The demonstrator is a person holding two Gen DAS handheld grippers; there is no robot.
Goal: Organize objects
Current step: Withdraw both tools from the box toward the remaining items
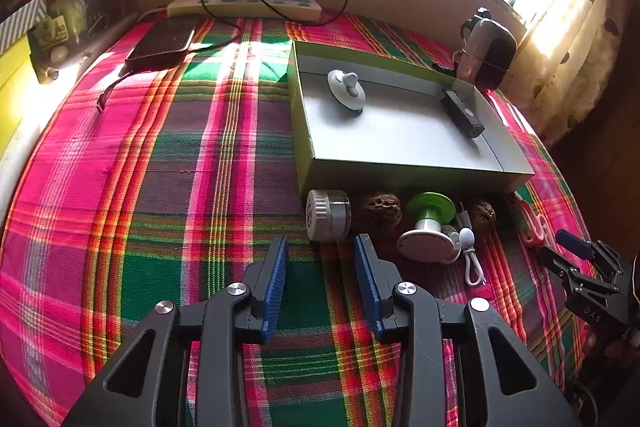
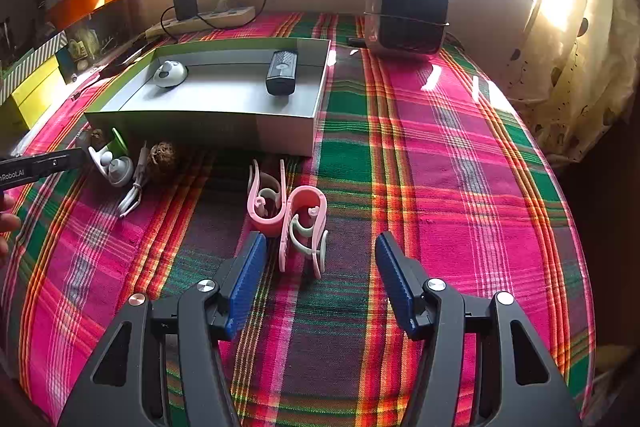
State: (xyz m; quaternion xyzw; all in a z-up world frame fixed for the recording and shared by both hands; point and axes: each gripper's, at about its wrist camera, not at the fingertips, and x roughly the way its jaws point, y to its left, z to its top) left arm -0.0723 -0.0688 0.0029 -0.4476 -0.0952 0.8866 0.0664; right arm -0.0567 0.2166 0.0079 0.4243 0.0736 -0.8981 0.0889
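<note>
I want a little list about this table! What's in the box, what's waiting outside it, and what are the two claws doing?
cloth: pink and green plaid tablecloth
box: open grey tray box
inside box: white knob lid; black remote
outside box, along its front: small jar, walnut, green and white spool, white cable, pink clips
left claw: open, empty, near the jar
right claw: open, empty, by the pink clips

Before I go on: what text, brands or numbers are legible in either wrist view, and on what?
"nRobot.AI": cut off at the frame edge, on the left hand-held gripper seen in the right wrist view.
"DAS": on the right hand-held gripper seen in the left wrist view.
Black remote in the box: markings too small to read.
Shelf stickers: blurred, unreadable.
</note>
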